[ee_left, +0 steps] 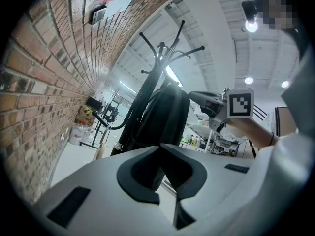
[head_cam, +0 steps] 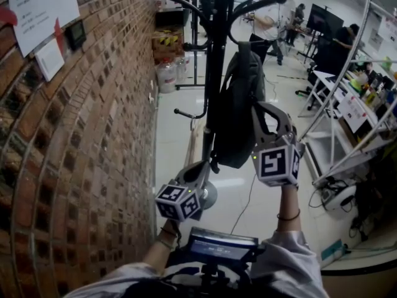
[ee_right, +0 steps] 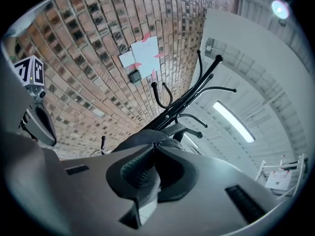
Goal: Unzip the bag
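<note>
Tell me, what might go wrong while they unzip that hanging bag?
The bag hangs from a coat rack, so pulling could swing it or tip the rack. The right gripper pinches only a small bit of the bag with its jaws, and that grip might slip.

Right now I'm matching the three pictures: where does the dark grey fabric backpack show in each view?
Head view: dark grey fabric backpack, centre, hanging on black metal coat stand.
Left gripper view: centre, above the jaws.
Right gripper view: centre, at the jaw tips.
Shared landmark: the coat stand.
</note>
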A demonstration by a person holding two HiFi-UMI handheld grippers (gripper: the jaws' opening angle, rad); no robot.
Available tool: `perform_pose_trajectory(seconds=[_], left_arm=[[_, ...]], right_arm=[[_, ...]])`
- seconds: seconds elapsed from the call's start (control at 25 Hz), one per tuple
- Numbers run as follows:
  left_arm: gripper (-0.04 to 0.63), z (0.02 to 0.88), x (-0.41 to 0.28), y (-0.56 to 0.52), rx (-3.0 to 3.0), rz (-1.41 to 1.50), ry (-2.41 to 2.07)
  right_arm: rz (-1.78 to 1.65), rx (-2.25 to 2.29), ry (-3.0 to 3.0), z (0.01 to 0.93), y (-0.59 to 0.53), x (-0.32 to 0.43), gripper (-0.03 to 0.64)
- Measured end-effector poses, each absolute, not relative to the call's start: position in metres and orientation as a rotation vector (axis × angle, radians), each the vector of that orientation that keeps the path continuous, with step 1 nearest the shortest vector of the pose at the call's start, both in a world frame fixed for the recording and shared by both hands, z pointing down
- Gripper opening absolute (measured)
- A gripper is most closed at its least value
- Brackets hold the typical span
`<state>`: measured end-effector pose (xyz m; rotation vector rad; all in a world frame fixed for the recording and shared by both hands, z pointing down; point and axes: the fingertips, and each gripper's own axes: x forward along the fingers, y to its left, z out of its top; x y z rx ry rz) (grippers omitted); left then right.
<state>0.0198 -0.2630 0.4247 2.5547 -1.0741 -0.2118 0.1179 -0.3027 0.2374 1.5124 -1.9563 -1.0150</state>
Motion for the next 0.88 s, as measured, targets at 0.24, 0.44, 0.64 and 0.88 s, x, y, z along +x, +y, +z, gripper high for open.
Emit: perform_pose_trajectory(seconds=[0.24, 0.44, 0.64, 0.88], left_arm=[[0.006, 0.426, 0.02, -0.267, 2.549, -0.208, -1.076], [0.006, 0.428, 0.02, -0.272, 2.547, -0.222, -1.081], [0.006, 0.429, 0.018, -0.272, 2.53, -0.192, -1.088], [0.006, 0.428, 0.016, -0.272, 2.526, -0.195, -1.089]], right_arm=[[-1.021, 1.535, -1.962, 0.237, -0.302, 0.118, 0.043], [-0.947, 1.516, -2.011, 0.246, -0.304, 0.113, 0.124], [-0.968, 1.545, -1.973, 0.247, -0.308, 0.111, 0.135], [-1.024, 1.554, -1.901, 0.245, -0.305, 0.111, 0.048]])
